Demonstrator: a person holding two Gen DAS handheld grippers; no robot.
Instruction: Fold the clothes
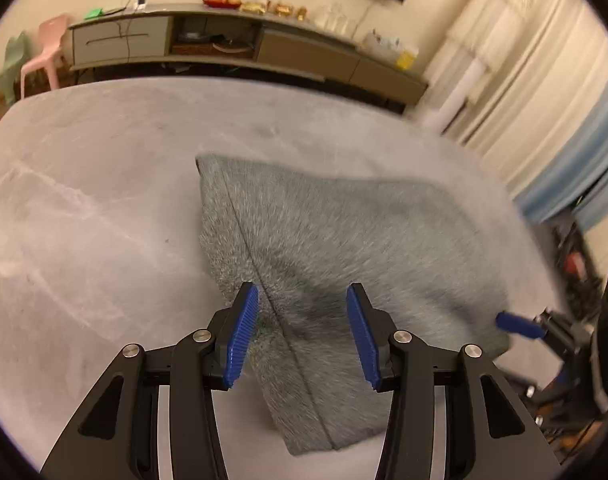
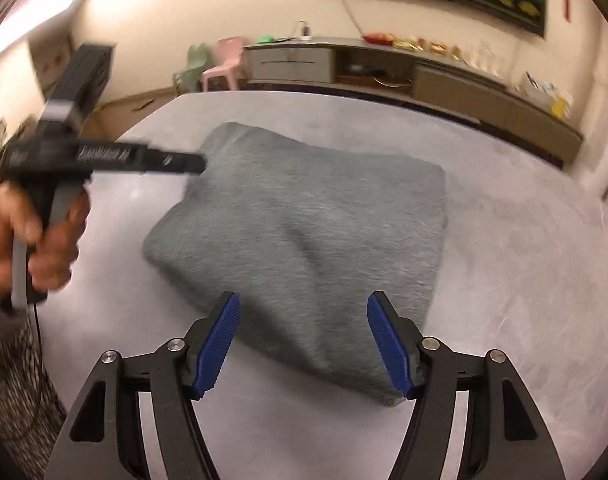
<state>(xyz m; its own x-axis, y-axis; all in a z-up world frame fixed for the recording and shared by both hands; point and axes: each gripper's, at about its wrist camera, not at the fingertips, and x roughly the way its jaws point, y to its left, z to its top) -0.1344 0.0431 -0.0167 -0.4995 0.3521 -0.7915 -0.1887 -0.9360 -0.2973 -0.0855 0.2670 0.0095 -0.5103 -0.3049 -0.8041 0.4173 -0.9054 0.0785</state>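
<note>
A grey-green fuzzy garment (image 1: 335, 248) lies folded into a rough rectangle on the grey table (image 1: 84, 208). A dark seam runs down its near left side. My left gripper (image 1: 302, 300) hangs over that near edge with its blue pads apart and nothing pinched between them. In the right wrist view the same garment (image 2: 304, 232) fills the middle. My right gripper (image 2: 304, 312) stands open above its near corner, with cloth below the gap and no pad pressing on it. At the left of that view a hand (image 2: 32, 240) holds the other gripper's handle.
A long low sideboard (image 1: 232, 40) with fruit and jars runs along the far wall. Pink and green plastic chairs (image 1: 44, 52) stand at its left end. Pale curtains (image 1: 543, 92) hang at the right. Dark equipment (image 1: 575, 328) sits off the table's right edge.
</note>
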